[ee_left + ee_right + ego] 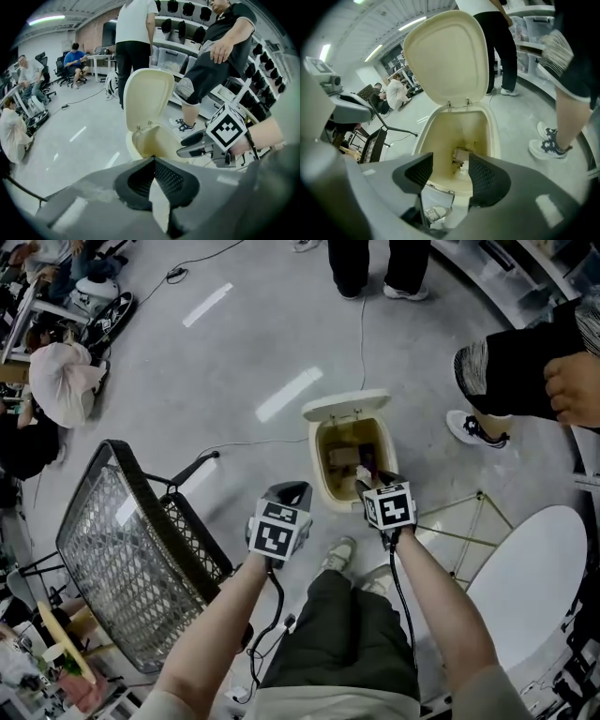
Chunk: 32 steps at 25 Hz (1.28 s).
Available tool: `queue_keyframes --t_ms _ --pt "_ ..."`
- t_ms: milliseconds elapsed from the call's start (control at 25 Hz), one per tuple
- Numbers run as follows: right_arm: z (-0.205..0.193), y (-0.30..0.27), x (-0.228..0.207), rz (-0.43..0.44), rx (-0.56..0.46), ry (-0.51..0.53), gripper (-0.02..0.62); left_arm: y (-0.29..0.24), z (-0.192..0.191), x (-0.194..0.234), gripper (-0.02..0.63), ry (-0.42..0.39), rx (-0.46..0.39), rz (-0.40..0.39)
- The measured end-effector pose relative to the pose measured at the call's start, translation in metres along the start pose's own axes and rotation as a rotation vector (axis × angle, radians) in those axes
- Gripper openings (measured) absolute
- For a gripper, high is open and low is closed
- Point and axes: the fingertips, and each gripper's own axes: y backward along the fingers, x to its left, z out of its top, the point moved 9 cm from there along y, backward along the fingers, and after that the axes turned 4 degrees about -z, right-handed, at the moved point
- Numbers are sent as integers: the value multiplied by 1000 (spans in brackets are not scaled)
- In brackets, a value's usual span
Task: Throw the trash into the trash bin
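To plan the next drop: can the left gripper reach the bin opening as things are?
Probably yes. The lid stands open, the left gripper, shut on a pale scrap, is close beside the bin, and the right gripper, open over it, covers only part of the opening.

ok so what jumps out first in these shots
The cream bin on the floor at centre, its lid flipped up and trash lying in its bottom. The right tongs hang open just above its near rim, with nothing between them. A wire-mesh chair fills the left side.
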Motion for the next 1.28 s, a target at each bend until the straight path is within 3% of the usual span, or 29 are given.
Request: queue_keyframes --t_ms 440,920,1280 --pt "36 105 -5 -26 -122 19 231 59 45 -33 2 -47 -77 3" --pt "79 321 20 -31 -391 66 193 183 130 -115 2 -193 -259 0" --pt "81 475 38 -64 -596 -8 144 290 180 -184 2 -344 -411 -13"
